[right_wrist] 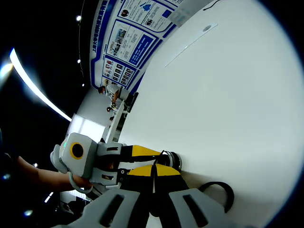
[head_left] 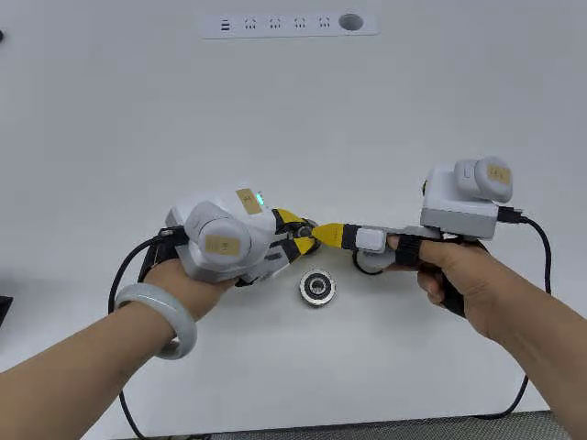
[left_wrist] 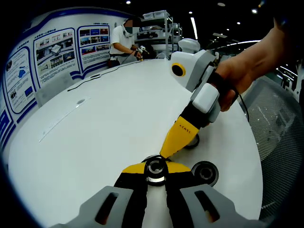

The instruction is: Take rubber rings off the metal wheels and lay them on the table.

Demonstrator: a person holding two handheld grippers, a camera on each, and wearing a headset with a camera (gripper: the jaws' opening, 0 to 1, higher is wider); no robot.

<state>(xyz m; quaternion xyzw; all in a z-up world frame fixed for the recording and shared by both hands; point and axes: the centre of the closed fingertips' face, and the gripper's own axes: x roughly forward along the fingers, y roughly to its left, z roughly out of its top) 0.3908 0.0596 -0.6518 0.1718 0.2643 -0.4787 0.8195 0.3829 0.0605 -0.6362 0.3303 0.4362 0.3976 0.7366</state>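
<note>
My left gripper (head_left: 305,236) is shut on a small metal wheel (left_wrist: 156,167) and holds it just above the white table (head_left: 303,128). The black rubber ring still sits on this wheel. My right gripper (head_left: 319,235) comes in from the right, its yellow tips shut on the ring's edge at the wheel (right_wrist: 173,160). In the left gripper view its yellow tips (left_wrist: 176,137) touch the top of the wheel. A second wheel (head_left: 317,287) with its ring lies flat on the table just in front of the grippers. One loose black rubber ring (right_wrist: 219,192) lies on the table under the right gripper.
A white power strip (head_left: 287,23) lies at the table's far edge. Black cables (head_left: 541,247) trail from both grippers over the near table edge. A person (left_wrist: 124,35) stands far off at the table's other end.
</note>
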